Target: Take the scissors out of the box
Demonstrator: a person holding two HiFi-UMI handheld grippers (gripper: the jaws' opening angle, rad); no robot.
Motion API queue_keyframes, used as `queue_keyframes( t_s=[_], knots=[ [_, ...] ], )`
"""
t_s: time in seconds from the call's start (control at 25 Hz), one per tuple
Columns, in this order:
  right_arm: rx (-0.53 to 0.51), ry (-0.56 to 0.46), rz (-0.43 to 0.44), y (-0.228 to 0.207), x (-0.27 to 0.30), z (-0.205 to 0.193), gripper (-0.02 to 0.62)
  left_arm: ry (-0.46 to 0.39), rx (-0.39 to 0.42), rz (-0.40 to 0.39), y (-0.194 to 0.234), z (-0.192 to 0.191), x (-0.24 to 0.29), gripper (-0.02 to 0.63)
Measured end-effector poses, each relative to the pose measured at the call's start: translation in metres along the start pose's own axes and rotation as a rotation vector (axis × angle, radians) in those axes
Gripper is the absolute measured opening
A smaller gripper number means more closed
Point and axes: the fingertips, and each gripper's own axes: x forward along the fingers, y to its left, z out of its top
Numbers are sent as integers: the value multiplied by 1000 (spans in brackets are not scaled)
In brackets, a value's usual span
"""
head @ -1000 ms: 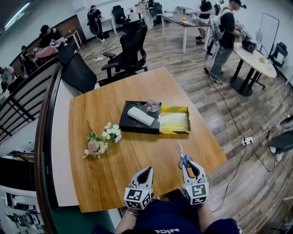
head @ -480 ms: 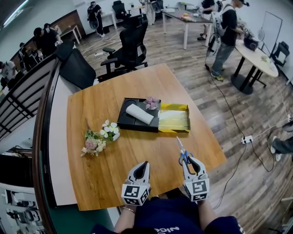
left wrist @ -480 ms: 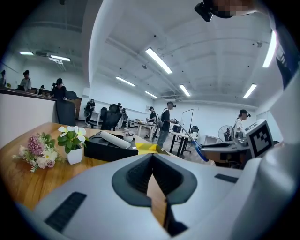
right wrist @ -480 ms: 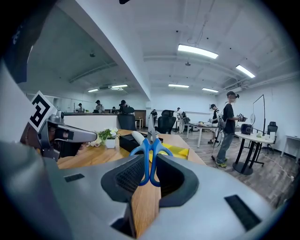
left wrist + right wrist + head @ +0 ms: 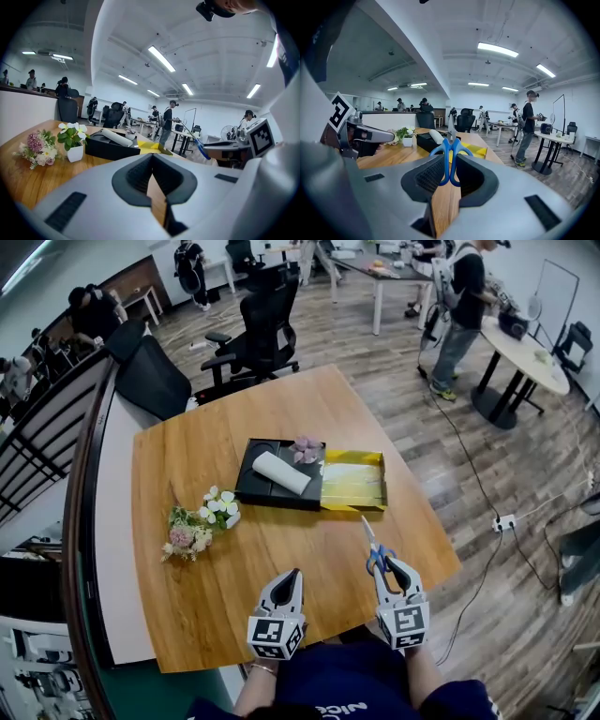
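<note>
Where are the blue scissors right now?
Head view: the scissors are clamped in the right gripper over the table's near right edge, blades pointing toward the yellow box.

The left gripper and the right gripper, carrying the blue-handled steel scissors, have advanced slightly across the wooden tabletop. The blade tip lies nearer the open yellow box than before.

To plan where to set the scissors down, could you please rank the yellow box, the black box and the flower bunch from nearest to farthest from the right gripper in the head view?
1. Yellow box, just ahead of the right gripper.
2. Black box, adjoining it on the left.
3. Flower bunch, farthest to the left.
</note>
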Motion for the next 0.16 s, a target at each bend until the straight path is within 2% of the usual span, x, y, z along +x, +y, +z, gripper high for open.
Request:
queue_keyframes(
  t_s=[0.16],
  knots=[
    [-5, 0, 5, -3, 6, 2, 92, -2, -3, 9, 3, 1, 5, 3]
  ],
)
